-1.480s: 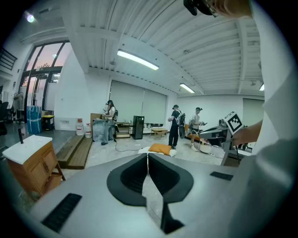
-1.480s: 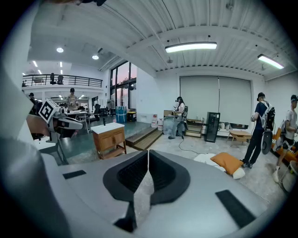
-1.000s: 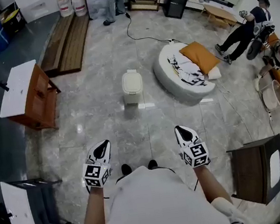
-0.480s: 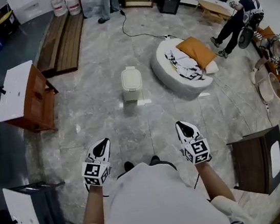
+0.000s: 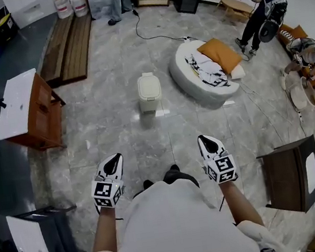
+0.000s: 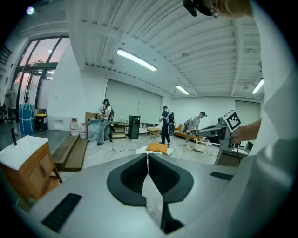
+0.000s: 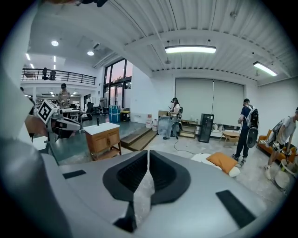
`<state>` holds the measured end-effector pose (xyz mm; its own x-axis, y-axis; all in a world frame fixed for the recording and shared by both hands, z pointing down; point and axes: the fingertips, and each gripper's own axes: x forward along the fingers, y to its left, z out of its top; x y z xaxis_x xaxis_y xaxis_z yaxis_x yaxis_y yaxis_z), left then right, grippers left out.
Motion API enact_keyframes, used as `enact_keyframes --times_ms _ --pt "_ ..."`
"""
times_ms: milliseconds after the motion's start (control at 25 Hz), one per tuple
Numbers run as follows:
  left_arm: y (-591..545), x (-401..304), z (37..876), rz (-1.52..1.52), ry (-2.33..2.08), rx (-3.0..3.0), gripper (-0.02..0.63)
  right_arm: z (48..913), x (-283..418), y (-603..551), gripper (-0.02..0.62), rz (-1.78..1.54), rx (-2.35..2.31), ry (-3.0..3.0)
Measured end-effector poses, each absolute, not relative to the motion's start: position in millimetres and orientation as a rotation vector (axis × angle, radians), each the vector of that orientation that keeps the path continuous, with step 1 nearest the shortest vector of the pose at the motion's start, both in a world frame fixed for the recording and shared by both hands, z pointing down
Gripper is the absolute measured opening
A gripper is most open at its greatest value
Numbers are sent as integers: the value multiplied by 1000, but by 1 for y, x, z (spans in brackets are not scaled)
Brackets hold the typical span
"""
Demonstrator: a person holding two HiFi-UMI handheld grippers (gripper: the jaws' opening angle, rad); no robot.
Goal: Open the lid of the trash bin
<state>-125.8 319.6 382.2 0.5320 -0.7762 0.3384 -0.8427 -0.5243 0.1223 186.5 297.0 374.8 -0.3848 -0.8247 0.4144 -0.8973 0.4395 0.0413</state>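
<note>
Both tongs show in the head view, the left tongs [image 5: 114, 162] at 7 o'clock and the right tongs [image 5: 207, 143] at 5 o'clock, over the grey marble floor [image 5: 117, 128] and well apart from the small cream plastic trash bin [image 5: 149, 93], which stands with its lid shut just above centre towards 12 o'clock. Left gripper view shows its black jaws clenched tip to tip on nothing. Right gripper view shows its jaws likewise clenched and empty.

We can read no words, numbers or brand names anywhere; the only printed signs are black-and-white square markers [image 5: 103, 190] on the left tongs [image 5: 113, 160] and right tongs [image 5: 205, 141], bearing no legible characters
</note>
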Motion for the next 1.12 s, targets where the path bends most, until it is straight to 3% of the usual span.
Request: enact_keyframes --times_ms 1120 --pt "213 -90 385 358 -1455 2431 23 391 219 166 35 280 1355 -2338"
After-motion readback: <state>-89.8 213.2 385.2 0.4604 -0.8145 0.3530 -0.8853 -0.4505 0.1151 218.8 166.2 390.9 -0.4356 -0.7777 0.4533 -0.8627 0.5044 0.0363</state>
